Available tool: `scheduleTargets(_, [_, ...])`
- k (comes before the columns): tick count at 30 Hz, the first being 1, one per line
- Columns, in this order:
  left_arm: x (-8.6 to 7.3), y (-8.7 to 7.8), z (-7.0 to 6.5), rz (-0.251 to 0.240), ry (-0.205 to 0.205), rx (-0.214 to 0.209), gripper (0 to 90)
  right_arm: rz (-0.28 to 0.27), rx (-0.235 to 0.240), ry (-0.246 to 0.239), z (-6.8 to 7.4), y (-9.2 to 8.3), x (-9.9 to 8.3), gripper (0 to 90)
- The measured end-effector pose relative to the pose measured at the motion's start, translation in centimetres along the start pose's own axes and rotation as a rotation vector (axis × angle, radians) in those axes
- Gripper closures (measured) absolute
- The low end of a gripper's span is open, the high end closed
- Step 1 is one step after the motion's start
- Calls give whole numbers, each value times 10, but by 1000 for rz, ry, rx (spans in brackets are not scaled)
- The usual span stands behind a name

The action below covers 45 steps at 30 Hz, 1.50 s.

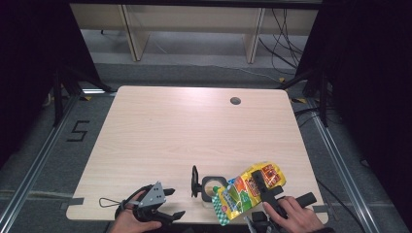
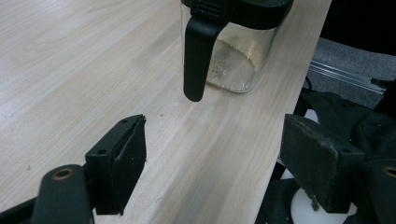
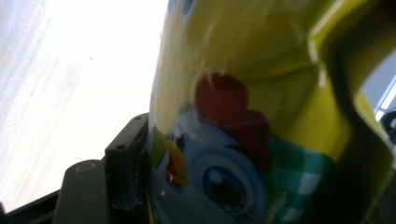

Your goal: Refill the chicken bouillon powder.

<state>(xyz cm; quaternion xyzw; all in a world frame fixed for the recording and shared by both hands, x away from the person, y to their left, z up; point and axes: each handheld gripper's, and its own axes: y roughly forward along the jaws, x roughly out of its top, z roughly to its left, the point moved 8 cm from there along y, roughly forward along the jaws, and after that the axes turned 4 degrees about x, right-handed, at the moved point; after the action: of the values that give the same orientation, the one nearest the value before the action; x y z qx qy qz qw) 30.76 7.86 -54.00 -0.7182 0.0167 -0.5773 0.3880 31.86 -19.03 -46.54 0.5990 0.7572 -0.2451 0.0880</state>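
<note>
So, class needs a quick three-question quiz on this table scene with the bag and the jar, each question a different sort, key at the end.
1. True or false: the left tongs grip the jar's handle.
2. What do the right tongs hold? A) a yellow printed bag B) a spoon C) the jar lid
3. Fill in: the clear jar stands near the table's ____ edge, by the person.

Key: 1 false, they stand open and apart from it. 2 A, the yellow printed bag, tilted over the jar. 3 near.
</note>
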Motion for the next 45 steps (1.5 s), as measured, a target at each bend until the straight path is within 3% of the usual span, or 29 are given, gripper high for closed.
scheduleTargets(1, [1,0,-1,-5,-7,-3,225,-6,-2,-24,-3,0,0,306])
scheduleTargets(4, [1,0,0,-10,-6,6,225,12,6,17,1,0,-1,306])
scheduleTargets(9, [1,1,0,-14,-5,0,225,10,9,9,-2,1,0,306])
scheduleTargets(11, [0,0,2,4,12,8,225,5,10,19,-3,1,1,306])
scheduleTargets(12, [-1,-1,2,13,14,5,225,-2,9,1,-4,2,2,306])
scheduleTargets(15, [1,1,-2,-14,-16,-2,225,1,18,18,-2,2,1,306])
scheduleTargets(26, [-1,-1,1,10,8,-2,225,-19,33,24,-5,9,3,306])
scheduleTargets(34, [-1,0,1,-1,-1,7,225,-27,46,28,-5,10,3,306])
scheduleTargets(38, [-1,1,1,0,0,6,225,-30,55,26,-7,10,4,306])
scheduleTargets(39, [0,2,0,-9,-14,3,225,-46,58,16,-8,11,5,306])
scheduleTargets(40, [-2,1,3,12,9,8,225,-45,58,-27,-11,12,4,307])
scheduleTargets(45, [-1,1,2,8,4,7,225,-51,77,0,-10,14,5,306])
